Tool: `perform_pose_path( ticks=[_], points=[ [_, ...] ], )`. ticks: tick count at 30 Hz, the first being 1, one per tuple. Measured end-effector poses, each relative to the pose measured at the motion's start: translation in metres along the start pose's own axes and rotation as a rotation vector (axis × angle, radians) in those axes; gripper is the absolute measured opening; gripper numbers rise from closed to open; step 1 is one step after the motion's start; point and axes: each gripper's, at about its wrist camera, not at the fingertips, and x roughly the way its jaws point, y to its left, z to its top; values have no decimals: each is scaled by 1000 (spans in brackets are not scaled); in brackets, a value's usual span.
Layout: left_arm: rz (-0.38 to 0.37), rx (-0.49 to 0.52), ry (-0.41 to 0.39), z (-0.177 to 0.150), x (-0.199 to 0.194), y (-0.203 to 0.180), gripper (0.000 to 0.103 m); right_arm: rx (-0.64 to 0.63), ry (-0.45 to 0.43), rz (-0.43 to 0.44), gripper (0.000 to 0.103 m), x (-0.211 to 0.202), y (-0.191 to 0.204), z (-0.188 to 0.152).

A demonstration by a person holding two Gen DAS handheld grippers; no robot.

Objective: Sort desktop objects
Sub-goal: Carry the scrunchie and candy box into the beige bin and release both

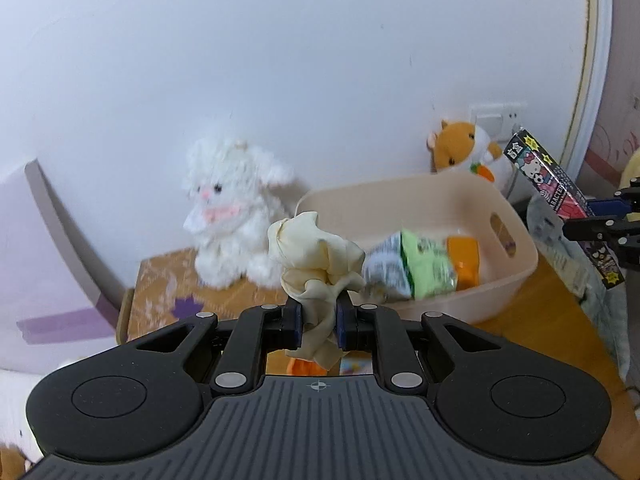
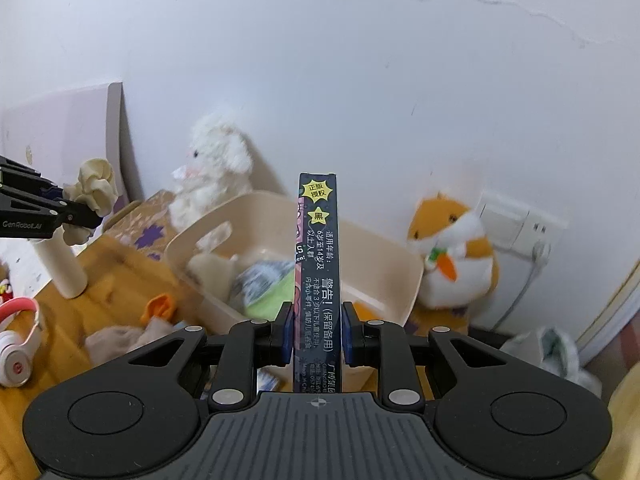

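Left hand-held gripper (image 1: 318, 326) clamped on a cream scrunchie (image 1: 314, 256), held above the counter (image 1: 532, 320) just short of the beige basket (image 1: 516, 276). Soft, light, crushable; a pinch through the bunched fabric should hold. Right hand-held gripper (image 2: 314, 332) grips a dark slim box (image 2: 318, 264) by its broad faces (stiff card, likely light, slippery print).

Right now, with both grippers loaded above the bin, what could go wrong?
The left gripper pinches only a fold of the cream scrunchie; the loose fabric may slip out early. The right gripper grips the tall dark box near its bottom, so it could tip and land outside the beige bin. The bin already holds packets, so the box may not lie flat.
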Motion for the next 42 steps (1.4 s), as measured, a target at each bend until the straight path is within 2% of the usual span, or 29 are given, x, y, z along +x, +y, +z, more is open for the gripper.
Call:
perform_pose_path(
  ticks=[8, 17, 23, 25, 28, 29, 30, 32, 34, 38, 42],
  points=[
    [41, 0, 7, 41, 48, -25, 15, -47, -17, -17, 21, 44, -9, 29],
    [44, -82, 125, 46, 124, -38, 15, -64, 42, -49, 21, 111, -4, 27],
    [3, -112, 214, 36, 163, -39, 16, -112, 126, -63, 21, 150, 1, 13],
    [-37, -111, 234, 31, 170, -40, 16, -121, 148, -63, 21, 157, 1, 10],
    [-68, -104, 248, 26, 175, -41, 24, -131, 174, -69, 21, 164, 3, 4],
    [-65, -96, 244, 25, 176, -41, 36, -132, 178, -76, 26, 164, 3, 3],
    [-64, -89, 242, 24, 176, -42, 42, -131, 180, -77, 34, 164, 4, 1],
    [-65, -83, 235, 23, 175, -42, 60, -133, 175, -78, 41, 162, 5, 0],
    [-70, -77, 221, 24, 170, -43, 65, -150, 154, -92, 67, 156, 8, -1],
    [-68, -73, 206, 26, 157, -43, 69, -176, 124, -91, 77, 139, 14, 1],
    [-87, -34, 163, 24, 131, -42, 73, -150, 87, -80, 92, 111, 16, -2]
  ],
)
